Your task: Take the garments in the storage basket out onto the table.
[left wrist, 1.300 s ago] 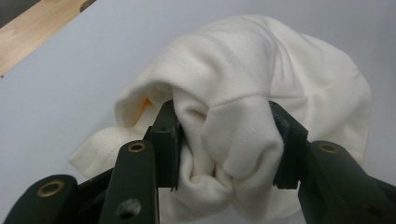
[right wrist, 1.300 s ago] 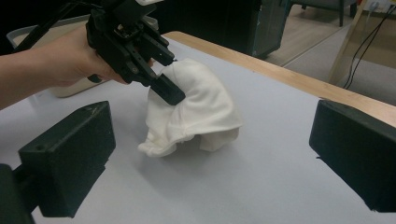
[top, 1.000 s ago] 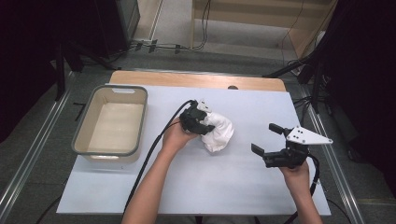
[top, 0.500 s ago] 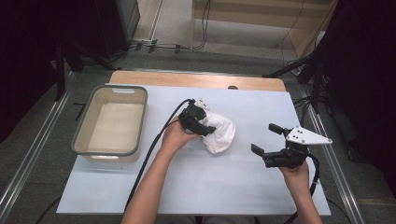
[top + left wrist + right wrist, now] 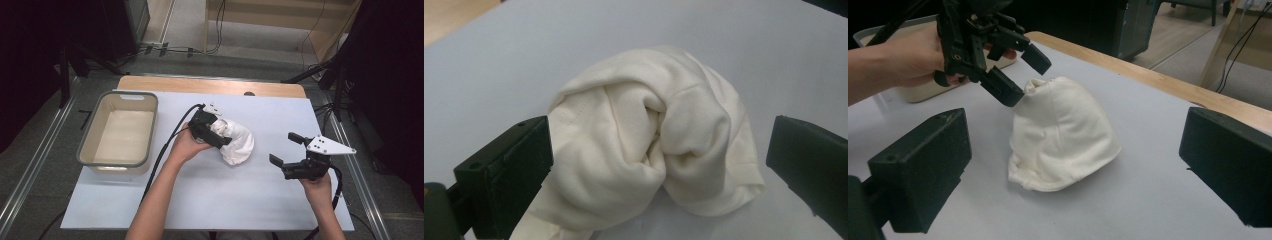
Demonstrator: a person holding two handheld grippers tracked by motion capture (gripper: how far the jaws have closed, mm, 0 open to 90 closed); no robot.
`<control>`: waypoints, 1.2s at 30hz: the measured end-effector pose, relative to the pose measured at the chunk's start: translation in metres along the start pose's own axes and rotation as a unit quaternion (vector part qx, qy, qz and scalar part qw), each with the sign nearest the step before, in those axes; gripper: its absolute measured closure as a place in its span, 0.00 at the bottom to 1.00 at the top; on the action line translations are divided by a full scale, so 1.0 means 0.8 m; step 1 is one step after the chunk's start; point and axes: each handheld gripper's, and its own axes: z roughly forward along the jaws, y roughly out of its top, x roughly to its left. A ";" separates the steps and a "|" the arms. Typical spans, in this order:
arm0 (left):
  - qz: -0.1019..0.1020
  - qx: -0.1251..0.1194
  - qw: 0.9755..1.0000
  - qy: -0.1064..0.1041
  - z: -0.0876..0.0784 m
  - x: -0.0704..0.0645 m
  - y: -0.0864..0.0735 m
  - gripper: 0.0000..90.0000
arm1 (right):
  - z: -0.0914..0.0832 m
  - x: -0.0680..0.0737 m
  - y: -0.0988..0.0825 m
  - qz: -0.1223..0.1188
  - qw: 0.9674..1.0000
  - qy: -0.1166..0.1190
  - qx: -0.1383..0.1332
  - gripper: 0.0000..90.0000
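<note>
We start at the table's left edge, where a grey tub (image 5: 119,135) sits with nothing visible inside it. The pale sheet (image 5: 280,200) covering the table runs from there across to the right edge.

Just right of the tub, near the middle of the table, our left gripper (image 5: 214,131) leans over the white cloth (image 5: 235,141), which lies there bunched into a soft mound. Its fingers have just been opening and now stand wide apart. In the left gripper view the cloth (image 5: 649,145) sits between them: the left finger (image 5: 509,172) is right at the fabric's edge, the right one well clear of it, and neither presses in. A second ago those fingers were pinched shut on the top of the bundle, so we read this as a release: the cloth now rests on the table under its own weight, and it has kept its heaped shape.

Farther right, near the table's right edge, our right gripper (image 5: 292,150) hovers with its fingers spread and nothing between them, pointed toward the cloth (image 5: 1063,135) but well apart from it.

We judge that one placing or regripping step has ended; the cloth is free for either gripper to take a fresh hold.
</note>
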 end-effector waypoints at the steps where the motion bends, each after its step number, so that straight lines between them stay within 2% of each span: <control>1: 0.003 -0.005 1.000 0.005 -0.005 -0.002 0.001 0.00 | 0.000 0.000 0.000 0.000 1.000 0.000 0.001 0.00; 5: 0.011 -0.013 1.000 0.010 -0.019 -0.007 0.004 0.00 | 0.001 0.001 0.000 0.000 1.000 0.002 0.002 0.00; 11: 0.004 -0.037 0.999 0.002 -0.035 -0.011 0.004 0.00 | 0.002 0.001 -0.001 -0.001 1.000 0.001 0.004 0.00; 22: 0.010 -0.042 0.999 0.018 -0.057 -0.015 -0.004 0.00 | 0.002 -0.001 -0.001 0.001 1.000 0.001 0.004 0.00; 36: -0.006 -0.075 0.997 0.030 -0.089 -0.019 -0.020 0.00 | 0.003 -0.001 -0.002 0.003 1.000 0.000 0.004 0.00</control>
